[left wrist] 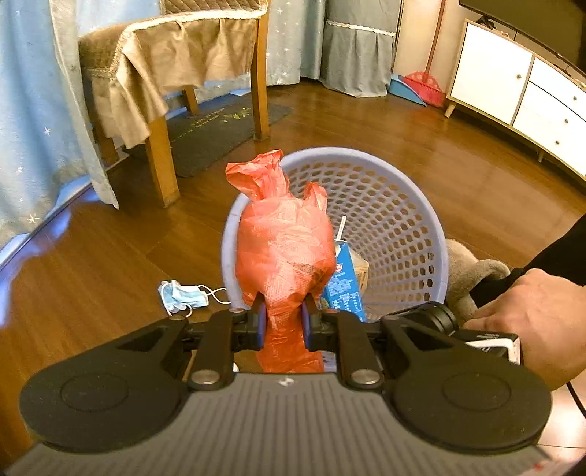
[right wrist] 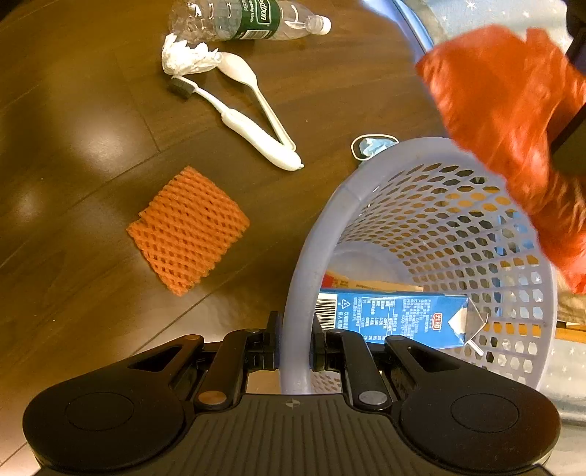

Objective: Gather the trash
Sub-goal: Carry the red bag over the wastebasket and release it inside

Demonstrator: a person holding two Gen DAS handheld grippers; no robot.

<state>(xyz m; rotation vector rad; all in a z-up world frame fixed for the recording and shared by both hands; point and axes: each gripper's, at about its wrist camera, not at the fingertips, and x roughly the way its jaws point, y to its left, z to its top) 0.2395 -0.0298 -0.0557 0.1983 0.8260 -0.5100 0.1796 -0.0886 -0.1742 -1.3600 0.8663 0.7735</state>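
Your left gripper (left wrist: 284,313) is clamped on a crumpled orange plastic bag (left wrist: 284,249), the pads pinching its lower part while the bulk of it bulges up ahead of the fingers. The bag hangs in the air in front of the lilac basket (left wrist: 414,205), over its near rim. From the right wrist view the same bag (right wrist: 512,121) shows blurred above the basket's far side.

Your right gripper (right wrist: 296,342) is closed on the basket's rim (right wrist: 298,293), one finger outside the wall and one inside. In the basket lies a blue drink carton (right wrist: 395,315) on its side, with a straw at its folded end.

On the wooden floor (right wrist: 73,183) beside the basket sits an orange foam net (right wrist: 188,229). Farther out lie a white toothbrush (right wrist: 252,131) and a white plastic spoon (right wrist: 252,88), their handles meeting near the basket. A wad of white tissue (right wrist: 186,56) sits just beside the spoon's bowl, and a crushed clear water bottle (right wrist: 252,18) lies beyond it. A blue face mask (left wrist: 183,294) lies on the floor left of the basket.

Your right hand (left wrist: 538,318) shows at the edge of the left view, next to a grey plush toy (left wrist: 465,271).
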